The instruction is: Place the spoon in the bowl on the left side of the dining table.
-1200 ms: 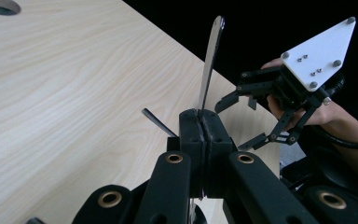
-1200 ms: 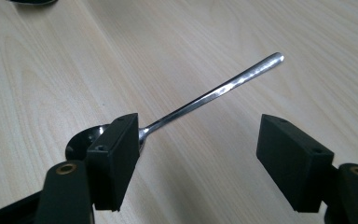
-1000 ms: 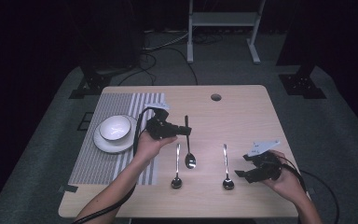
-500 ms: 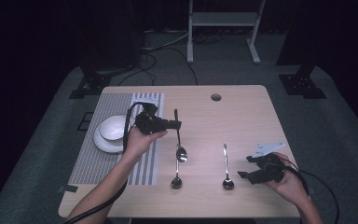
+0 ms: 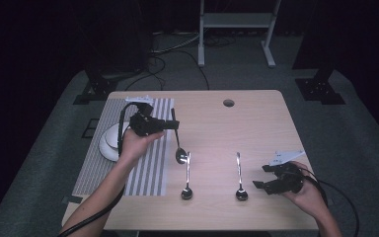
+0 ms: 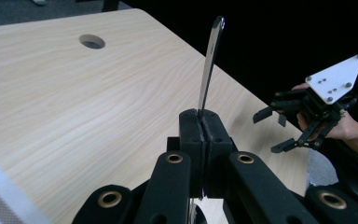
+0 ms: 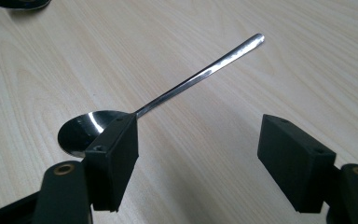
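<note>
My left gripper [image 5: 169, 124] is shut on the handle of a metal spoon [image 5: 177, 139]. It holds the spoon above the table beside the striped placemat [image 5: 148, 173], bowl end low and toward the near side. In the left gripper view the handle [image 6: 209, 65] rises straight out of the closed jaws. Two more spoons lie on the table: the left spoon [image 5: 187, 177] and the right spoon [image 5: 239, 175]. My right gripper [image 5: 260, 177] stands open just right of the right spoon [image 7: 182, 88], whose bowl lies by one fingertip [image 7: 114, 158].
A white bowl [image 5: 109, 143] sits on the placemat, left of my left hand. A round cable hole [image 5: 228, 103] is at the table's far side. My right gripper [image 6: 272, 130] also shows in the left gripper view near the table's edge.
My left gripper has carried its spoon left and away from me, toward the placemat. The right gripper has barely moved and stays open.
</note>
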A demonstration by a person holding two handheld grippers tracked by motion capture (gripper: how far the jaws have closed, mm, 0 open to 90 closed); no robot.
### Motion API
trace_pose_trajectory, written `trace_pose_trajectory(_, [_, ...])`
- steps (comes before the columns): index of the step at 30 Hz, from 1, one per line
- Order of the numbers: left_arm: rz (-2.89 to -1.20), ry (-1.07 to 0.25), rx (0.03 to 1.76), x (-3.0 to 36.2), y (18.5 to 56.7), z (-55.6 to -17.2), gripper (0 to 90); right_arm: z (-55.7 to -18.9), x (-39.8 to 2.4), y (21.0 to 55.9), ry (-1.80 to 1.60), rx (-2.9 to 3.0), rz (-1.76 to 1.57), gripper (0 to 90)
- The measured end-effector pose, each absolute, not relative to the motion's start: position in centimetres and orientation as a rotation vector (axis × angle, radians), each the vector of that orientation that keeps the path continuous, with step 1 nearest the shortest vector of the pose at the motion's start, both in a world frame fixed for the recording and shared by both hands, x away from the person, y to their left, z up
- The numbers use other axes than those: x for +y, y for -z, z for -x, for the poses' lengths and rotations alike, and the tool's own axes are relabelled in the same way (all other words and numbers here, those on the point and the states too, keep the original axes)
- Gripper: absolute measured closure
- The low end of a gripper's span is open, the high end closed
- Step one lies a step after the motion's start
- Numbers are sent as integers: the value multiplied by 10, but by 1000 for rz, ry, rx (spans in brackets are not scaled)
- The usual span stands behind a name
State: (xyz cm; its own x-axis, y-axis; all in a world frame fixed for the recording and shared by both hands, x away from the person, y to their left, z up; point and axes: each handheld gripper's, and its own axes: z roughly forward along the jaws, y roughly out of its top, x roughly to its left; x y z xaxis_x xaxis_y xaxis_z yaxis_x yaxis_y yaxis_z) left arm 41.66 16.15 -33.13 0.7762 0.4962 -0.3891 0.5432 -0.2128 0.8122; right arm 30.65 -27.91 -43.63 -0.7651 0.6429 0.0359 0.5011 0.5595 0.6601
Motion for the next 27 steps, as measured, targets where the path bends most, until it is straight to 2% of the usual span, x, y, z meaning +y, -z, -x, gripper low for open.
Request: trace_pose_trajectory(27, [-1786, -55, 921, 219, 310, -428, 894, -307, -286, 436, -994, 2570, -986, 278])
